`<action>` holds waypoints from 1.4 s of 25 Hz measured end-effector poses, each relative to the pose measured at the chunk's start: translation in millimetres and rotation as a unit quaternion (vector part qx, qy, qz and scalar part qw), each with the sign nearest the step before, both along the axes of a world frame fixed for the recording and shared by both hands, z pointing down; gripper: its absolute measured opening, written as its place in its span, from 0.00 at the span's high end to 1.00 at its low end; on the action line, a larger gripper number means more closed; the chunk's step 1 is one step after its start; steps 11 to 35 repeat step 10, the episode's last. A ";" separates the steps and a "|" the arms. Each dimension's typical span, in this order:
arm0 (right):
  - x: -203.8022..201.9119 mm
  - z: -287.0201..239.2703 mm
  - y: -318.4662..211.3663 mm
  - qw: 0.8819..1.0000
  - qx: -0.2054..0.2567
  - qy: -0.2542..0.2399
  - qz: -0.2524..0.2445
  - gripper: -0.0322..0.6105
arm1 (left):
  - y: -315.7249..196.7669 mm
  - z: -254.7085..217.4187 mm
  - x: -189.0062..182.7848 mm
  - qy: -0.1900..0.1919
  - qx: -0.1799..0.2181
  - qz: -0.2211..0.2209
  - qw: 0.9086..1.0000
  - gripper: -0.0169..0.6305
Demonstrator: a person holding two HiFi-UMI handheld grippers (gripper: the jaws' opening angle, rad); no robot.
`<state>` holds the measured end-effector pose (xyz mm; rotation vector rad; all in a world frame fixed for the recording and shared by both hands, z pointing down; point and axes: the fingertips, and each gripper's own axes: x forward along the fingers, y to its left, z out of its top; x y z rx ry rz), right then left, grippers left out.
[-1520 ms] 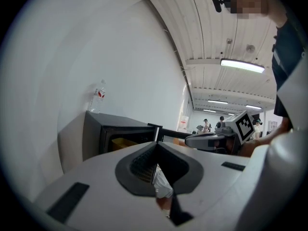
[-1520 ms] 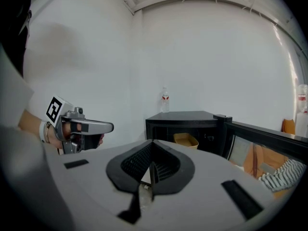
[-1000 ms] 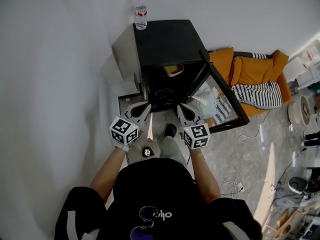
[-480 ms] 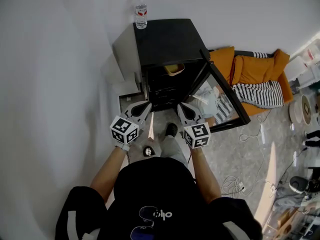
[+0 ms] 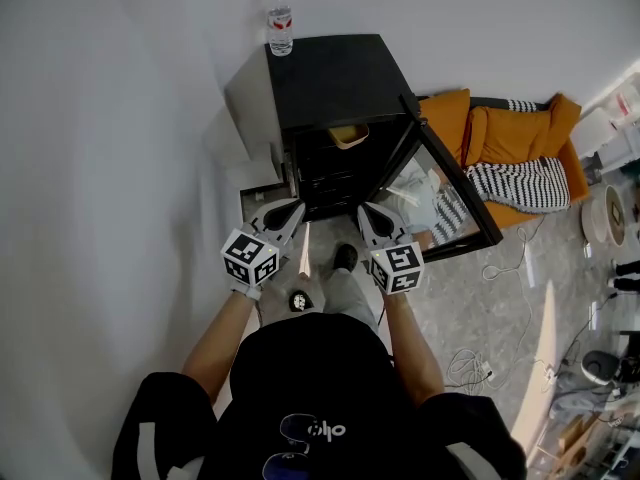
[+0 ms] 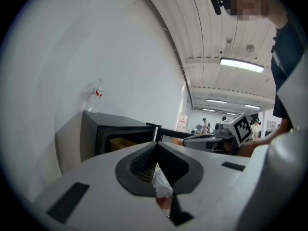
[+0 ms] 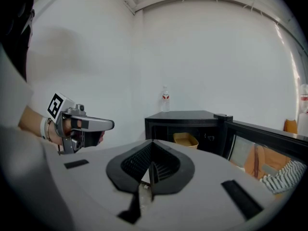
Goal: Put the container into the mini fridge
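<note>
Hovering side by side, left tool (image 5: 290, 208) and right tool (image 5: 366, 211) are both sitting pinched together, empty. Just ahead, container (image 5: 348, 136) is already lying inside mini fridge (image 5: 335, 78). Door (image 5: 450, 193), right of the tools, is standing open, so closing is probably remaining.

The only lettering is a pale print (image 5: 322, 429) on the chest of the person's black top (image 5: 330, 368); it looks like "oho", though that reading is uncertain. The water bottle (image 5: 280, 30) on the mini fridge (image 5: 335, 78) has a red label, too small to read. The cubes on the left gripper (image 5: 292, 209) and right gripper (image 5: 366, 212) carry black-and-white square marker patterns.
</note>
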<state>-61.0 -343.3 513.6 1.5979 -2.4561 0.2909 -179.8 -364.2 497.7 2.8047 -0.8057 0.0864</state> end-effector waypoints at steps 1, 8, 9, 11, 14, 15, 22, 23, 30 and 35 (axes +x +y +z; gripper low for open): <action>0.5 0.8 0.4 1.000 0.000 0.000 0.000 0.94 | 0.6 0.3 0.6 0.000 0.000 0.001 1.000 0.97; 5.4 1.5 2.6 1.000 -0.001 -0.001 0.002 0.94 | 3.6 0.8 5.2 -0.002 -0.003 0.004 1.000 0.97; 6.0 1.3 2.8 1.000 -0.001 -0.001 0.003 0.94 | 3.7 1.0 5.6 -0.001 -0.003 0.004 1.000 0.97; 6.6 1.3 2.9 1.000 -0.001 -0.002 0.003 0.94 | 3.8 1.3 6.1 -0.001 -0.004 0.004 1.000 0.97; 6.6 1.3 2.9 1.000 -0.001 -0.002 0.003 0.94 | 3.8 1.3 6.1 -0.001 -0.004 0.004 1.000 0.97; 6.6 1.3 2.9 1.000 -0.001 -0.002 0.003 0.94 | 3.8 1.3 6.1 -0.001 -0.004 0.004 1.000 0.97; 6.6 1.3 2.9 1.000 -0.001 -0.002 0.003 0.94 | 3.8 1.3 6.1 -0.001 -0.004 0.004 1.000 0.97; 6.6 1.3 2.9 1.000 -0.001 -0.002 0.003 0.94 | 3.8 1.3 6.1 -0.001 -0.004 0.004 1.000 0.97; 6.6 1.3 2.9 1.000 -0.001 -0.002 0.003 0.94 | 3.8 1.3 6.1 -0.001 -0.004 0.004 1.000 0.97; 6.6 1.3 2.9 1.000 -0.001 -0.002 0.003 0.94 | 3.8 1.3 6.1 -0.001 -0.004 0.004 1.000 0.97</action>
